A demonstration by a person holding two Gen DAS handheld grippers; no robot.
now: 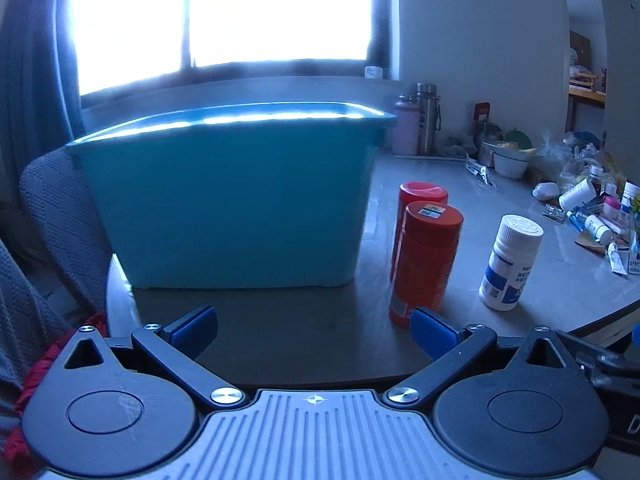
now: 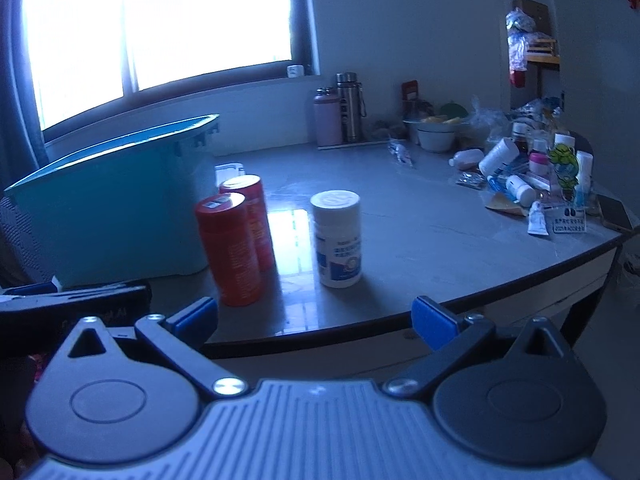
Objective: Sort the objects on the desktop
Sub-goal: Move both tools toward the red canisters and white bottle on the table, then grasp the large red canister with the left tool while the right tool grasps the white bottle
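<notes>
Two red bottles [image 1: 426,256] and a white pill bottle [image 1: 510,262] stand near the tabletop [image 2: 420,232] front edge, beside a teal bin [image 1: 232,196]. Left gripper [image 1: 314,330] and right gripper [image 2: 314,320] are both wide open, holding nothing.

A bright window [image 2: 160,24] fills the far wall, with a dark blue curtain [image 1: 28,80] hanging at its left. By the wall, a tall steel flask [image 2: 351,106] stands just beside a squat pink bottle [image 2: 327,118] on the grey tabletop [image 2: 420,236]. A grey quilted chair back [image 1: 60,220] sits left of it.

White bottle [image 2: 338,238] beside red canisters [image 2: 236,240]
</notes>
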